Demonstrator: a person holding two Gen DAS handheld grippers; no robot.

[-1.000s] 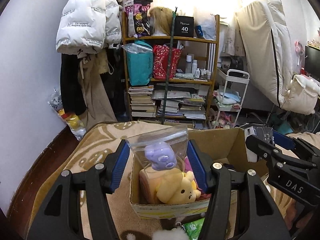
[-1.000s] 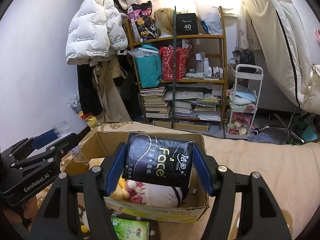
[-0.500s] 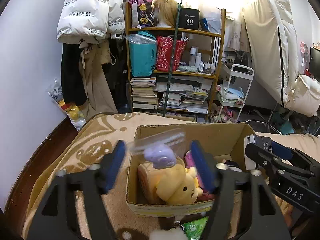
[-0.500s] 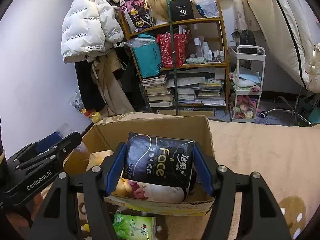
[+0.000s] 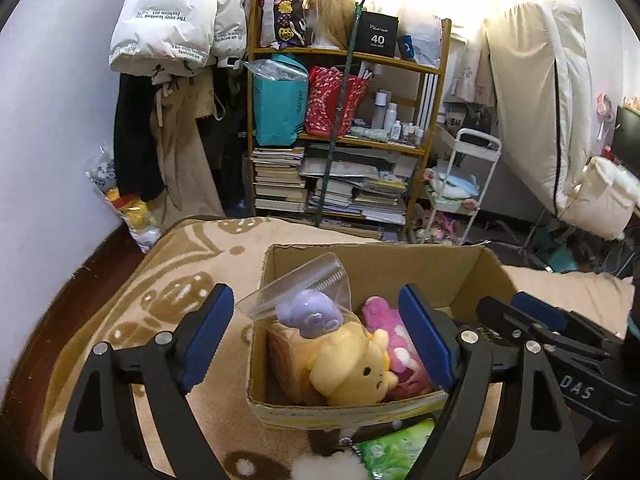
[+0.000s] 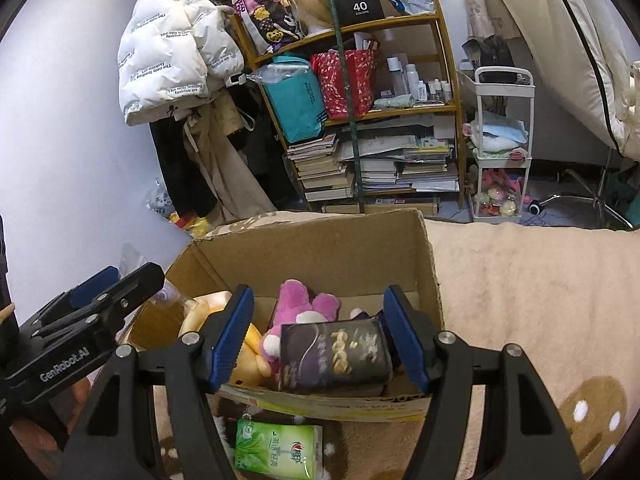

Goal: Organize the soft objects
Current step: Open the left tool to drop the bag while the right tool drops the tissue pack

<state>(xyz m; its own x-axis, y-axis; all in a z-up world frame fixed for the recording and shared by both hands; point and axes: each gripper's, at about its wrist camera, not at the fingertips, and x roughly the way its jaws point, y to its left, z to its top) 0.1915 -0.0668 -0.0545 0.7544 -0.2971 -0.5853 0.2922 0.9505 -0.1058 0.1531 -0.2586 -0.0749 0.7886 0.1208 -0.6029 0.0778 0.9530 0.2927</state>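
An open cardboard box stands on the beige blanket. In it lie a clear zip bag with a purple toy, a yellow plush, a pink plush and a black tissue pack. My left gripper is open and empty over the box's left side. My right gripper is open and empty over the box, just above the tissue pack. Each gripper shows in the other's view, the right one and the left one.
A green tissue pack lies on the blanket in front of the box, with a white fluffy thing beside it. A cluttered bookshelf, hanging coats and a white trolley stand behind.
Both grippers have opened. The zip bag with the purple toy dropped from the left one into the box, and the black tissue pack dropped from the right one into the box.
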